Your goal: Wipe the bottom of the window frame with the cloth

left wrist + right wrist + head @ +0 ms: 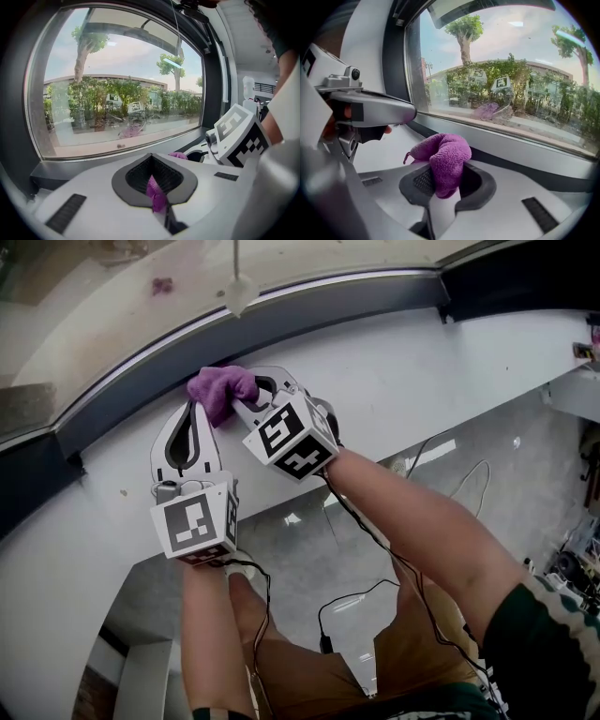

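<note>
A purple cloth (221, 390) is bunched against the dark bottom strip of the window frame (309, 320), above the white sill (422, 371). My right gripper (246, 396) is shut on the cloth; in the right gripper view the cloth (443, 157) bulges out of the closed jaws, just short of the frame strip (520, 161). My left gripper (195, 409) sits close on the left, its tips touching the cloth. In the left gripper view a thin fold of cloth (156, 193) is pinched between its shut jaws.
The glass (112, 306) runs above the frame, with a pull cord (238, 287) hanging in front of it. A dark upright frame piece (450, 301) ends the strip on the right. Cables (361, 596) trail on the floor below the sill, beside the person's legs.
</note>
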The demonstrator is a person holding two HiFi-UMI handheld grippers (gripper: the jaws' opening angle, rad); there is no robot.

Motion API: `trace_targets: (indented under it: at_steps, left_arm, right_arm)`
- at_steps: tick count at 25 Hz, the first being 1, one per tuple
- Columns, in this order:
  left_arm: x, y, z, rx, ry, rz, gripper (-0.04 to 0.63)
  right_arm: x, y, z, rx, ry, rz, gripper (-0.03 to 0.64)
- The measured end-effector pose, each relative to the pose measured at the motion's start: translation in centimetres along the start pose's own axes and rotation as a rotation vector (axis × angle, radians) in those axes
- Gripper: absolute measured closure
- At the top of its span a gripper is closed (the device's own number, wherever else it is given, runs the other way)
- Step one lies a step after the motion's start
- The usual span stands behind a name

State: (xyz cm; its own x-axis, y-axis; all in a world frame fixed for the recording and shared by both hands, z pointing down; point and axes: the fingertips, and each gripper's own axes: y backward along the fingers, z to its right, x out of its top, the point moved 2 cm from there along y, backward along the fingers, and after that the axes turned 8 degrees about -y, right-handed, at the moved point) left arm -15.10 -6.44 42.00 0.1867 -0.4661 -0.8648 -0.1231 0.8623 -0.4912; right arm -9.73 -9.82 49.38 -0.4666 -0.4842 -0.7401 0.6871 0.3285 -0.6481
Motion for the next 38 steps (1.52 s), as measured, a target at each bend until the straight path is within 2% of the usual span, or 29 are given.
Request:
trace_targets:
  at_steps: [7, 20, 33, 38]
  left_arm:
    - [0.4, -2.6, 2.9, -0.019, -0.01, -0.012, 0.591]
    - [2.9, -7.2, 9.4, -0.113, -0.052, -0.026, 0.591]
    - [5.4, -11.5, 17.5, -0.221, -0.11, 0.001, 0.591]
    - [6.9, -14.3, 22.4, -0.253, -0.134, 0.001, 0.591]
  right_arm:
    - [-1.7, 1.6, 4.2, -0.021, -0.008, -0.009, 0.528]
    - [-4.0, 5.8, 11.8, -0.099, -0.063, -0.008, 0.528]
    - [-8.4, 11.4, 20.3, -0.224, -0.131, -0.036, 0.528]
    - [-10.3, 14.1, 24.9, -0.255, -0.148, -0.034, 0.528]
